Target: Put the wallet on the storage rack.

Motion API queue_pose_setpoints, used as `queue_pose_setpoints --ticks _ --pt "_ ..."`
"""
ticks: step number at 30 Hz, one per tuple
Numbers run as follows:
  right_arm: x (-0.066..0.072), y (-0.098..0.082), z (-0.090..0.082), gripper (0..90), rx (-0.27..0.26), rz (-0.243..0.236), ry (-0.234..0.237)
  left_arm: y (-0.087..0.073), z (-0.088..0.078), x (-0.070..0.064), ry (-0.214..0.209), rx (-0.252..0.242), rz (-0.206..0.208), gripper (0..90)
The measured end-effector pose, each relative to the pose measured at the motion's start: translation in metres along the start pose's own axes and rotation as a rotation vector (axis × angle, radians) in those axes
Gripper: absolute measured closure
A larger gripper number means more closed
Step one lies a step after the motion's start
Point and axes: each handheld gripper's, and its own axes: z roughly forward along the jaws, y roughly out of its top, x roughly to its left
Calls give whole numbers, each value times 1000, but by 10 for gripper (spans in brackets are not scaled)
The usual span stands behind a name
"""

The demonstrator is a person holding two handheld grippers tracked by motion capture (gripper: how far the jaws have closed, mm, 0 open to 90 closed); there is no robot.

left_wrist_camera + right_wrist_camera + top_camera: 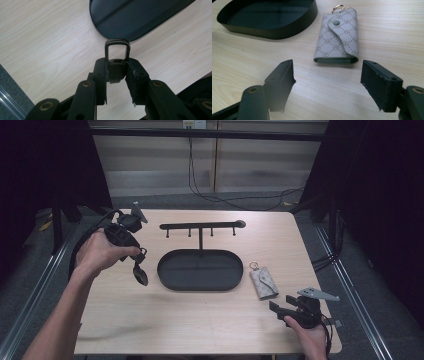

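My left gripper (141,254) hangs above the table's left side, left of the black oval tray (170,280), and is shut on a dark key fob (140,275) that dangles below it. In the left gripper view the jaws of that gripper (117,70) clamp the fob's body, and its rectangular metal loop (117,43) sticks out past the tips over the tray's edge (140,17). A grey patterned key pouch (264,282) with a gold ring lies flat right of the tray. My right gripper (281,303) stands open just in front of the pouch (338,35), with nothing between its jaws (328,75).
A T-shaped black rack (200,225) with several small hooks rises from the back of the tray. The tray's wall (274,32) sits left of the pouch. Bare wood lies in front of the tray. Metal rails run along both sides of the table.
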Motion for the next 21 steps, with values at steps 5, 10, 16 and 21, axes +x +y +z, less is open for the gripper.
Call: queue_pose_setpoints --ticks 5,10,16,21 --pt "0 0 0 265 1 0 1 8 2 -1 12 10 1 709" --pt "0 0 0 265 -1 2 3 16 3 -4 16 25 9 709" --pt "0 0 0 264 -1 3 5 29 3 -13 10 24 14 709" --pt "-1 0 0 264 -2 4 9 41 3 -15 15 30 14 709"
